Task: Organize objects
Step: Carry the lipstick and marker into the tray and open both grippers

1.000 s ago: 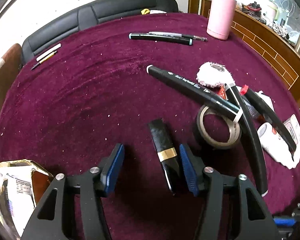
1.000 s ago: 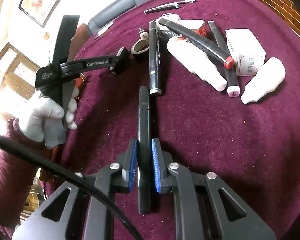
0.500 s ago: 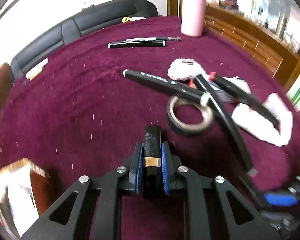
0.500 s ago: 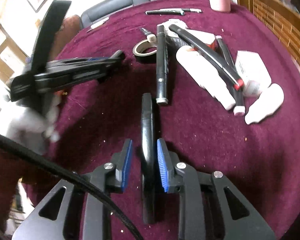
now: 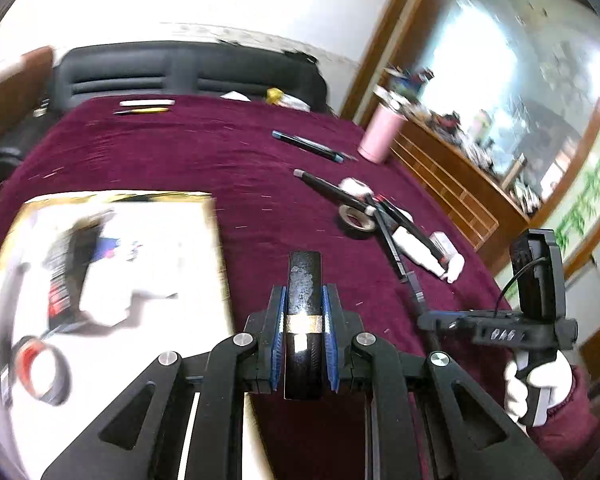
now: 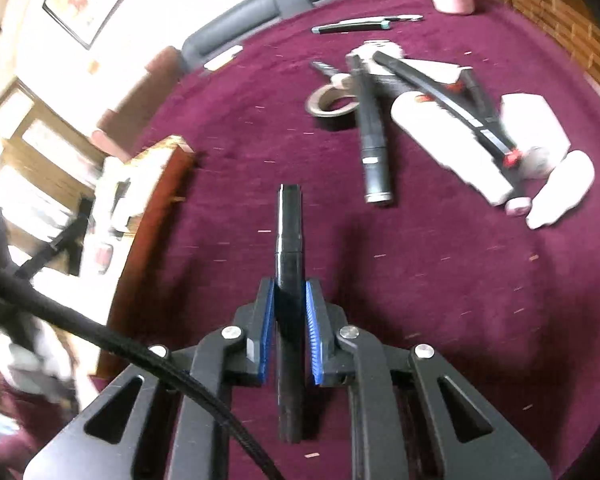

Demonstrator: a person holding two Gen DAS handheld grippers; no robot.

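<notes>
My left gripper [image 5: 304, 308] is shut on a short black stick with a gold band [image 5: 305, 280], held above the table beside an open white-lined box [image 5: 112, 280]. The box holds a red-and-black tape roll [image 5: 40, 368] and other blurred items. My right gripper [image 6: 290, 304] is shut on a long black marker [image 6: 289, 232], lifted over the maroon cloth [image 6: 440, 280]; it also shows in the left wrist view [image 5: 424, 312]. A heap of black markers [image 6: 374, 128], a tape roll [image 6: 332, 100] and white bottles [image 6: 452, 148] lies ahead on the right.
A pink flask [image 5: 380, 138] stands at the far table edge with two pens [image 5: 308, 146] near it. A black sofa [image 5: 188, 68] lies behind the table. A wooden cabinet [image 5: 452, 184] runs along the right. The box [image 6: 140, 216] sits left of my right gripper.
My left gripper closed on the gold-banded stick, lifted it and swung left to beside the box. My right gripper loosened on the marker, then shut on it again and raised it.
</notes>
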